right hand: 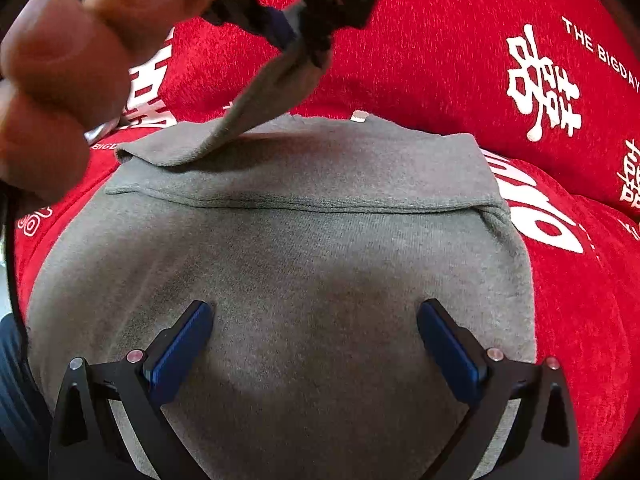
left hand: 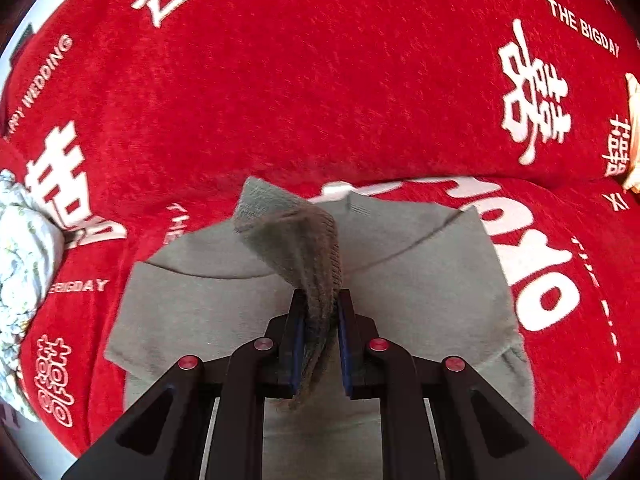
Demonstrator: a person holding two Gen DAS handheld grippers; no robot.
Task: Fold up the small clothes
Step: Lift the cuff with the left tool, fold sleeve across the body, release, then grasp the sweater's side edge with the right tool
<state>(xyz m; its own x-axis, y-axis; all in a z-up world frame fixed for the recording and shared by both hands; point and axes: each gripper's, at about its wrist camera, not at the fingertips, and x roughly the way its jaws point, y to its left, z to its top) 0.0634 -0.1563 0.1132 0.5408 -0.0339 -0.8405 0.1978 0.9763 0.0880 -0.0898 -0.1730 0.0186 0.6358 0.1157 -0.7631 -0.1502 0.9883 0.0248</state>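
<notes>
Garment: grey knit top lies flat on the red blanket, body spread toward the operator, upper edge already turned over in a band across the far side

Sleeve: grey cuffed sleeve is lifted clear of the body; holding it by the cuff lets it hang straight, probably so it can be laid across the body as the next fold

Left gripper: left gripper is nearly closed, both blue pads pinching the ribbed cuff; the loose end of the cuff trails back between the fingers

Right gripper: right gripper stands wide apart and grips nothing; its blue pads sit low over the garment body, either touching or just above it; likely placed there to steady the cloth while the sleeve travels

Left wrist view only: pinch on the cuff at close range, rib texture of the knit, a pale floral cloth at the left margin, a cream item at the right margin

Right wrist view only: left gripper from outside, the sleeve running taut from it down to the shoulder, the operator's left hand around the tool, a small white tag at the far edge, the folded band in full width

Undetermined: contact of the right pads with the cloth
</notes>
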